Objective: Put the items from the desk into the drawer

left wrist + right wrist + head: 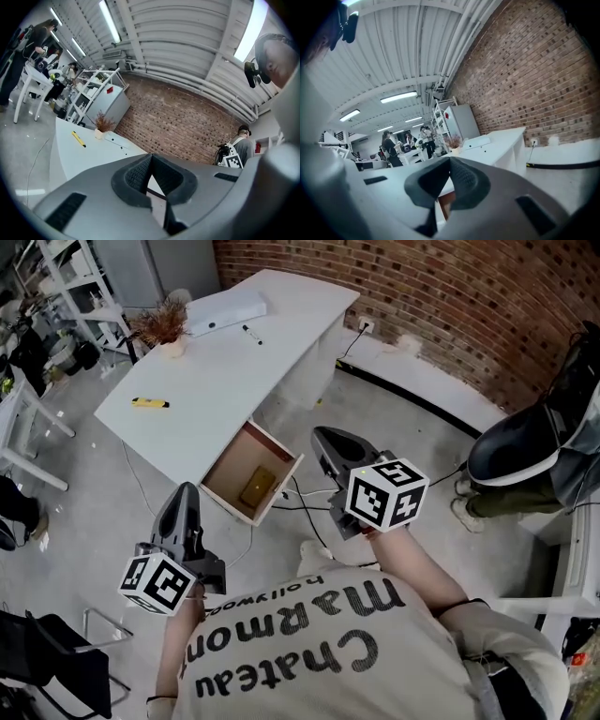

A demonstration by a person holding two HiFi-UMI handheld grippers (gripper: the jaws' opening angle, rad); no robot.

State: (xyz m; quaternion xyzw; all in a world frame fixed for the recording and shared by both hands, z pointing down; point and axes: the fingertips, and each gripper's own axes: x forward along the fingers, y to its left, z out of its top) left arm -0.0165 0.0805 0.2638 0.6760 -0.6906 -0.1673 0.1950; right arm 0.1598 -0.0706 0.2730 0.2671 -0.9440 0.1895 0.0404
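Nearly at the surface: both tongs shut and empty, drawer standing open

Left tongs (186, 493) closed tip to tip on nothing. Right tongs (330, 439) likewise pressed together, nothing between. Both carried low and roughly level, probably only for the approach, with no load to steady.

Open drawer (251, 474) ahead, between the two pairs and nearer the left tips. Pulled out from the near edge of the surface (234, 362), likely kept so to take the rest. One yellowish item (259, 487) lying inside.

Beyond the left tongs, well apart on the surface: yellow marker (150, 403) (or cutter, too small to tell) near the left edge. Farther off: black pen (252, 335), white binder (225, 311) and dried plant (165, 324) at the far end. Bare top around each, so room to come down from above.

Cables (300, 498) on the floor between the right tongs and the drawer front: worth stepping round. Another person's leg (502, 498) off to the right of the right tongs, clear of the way in.
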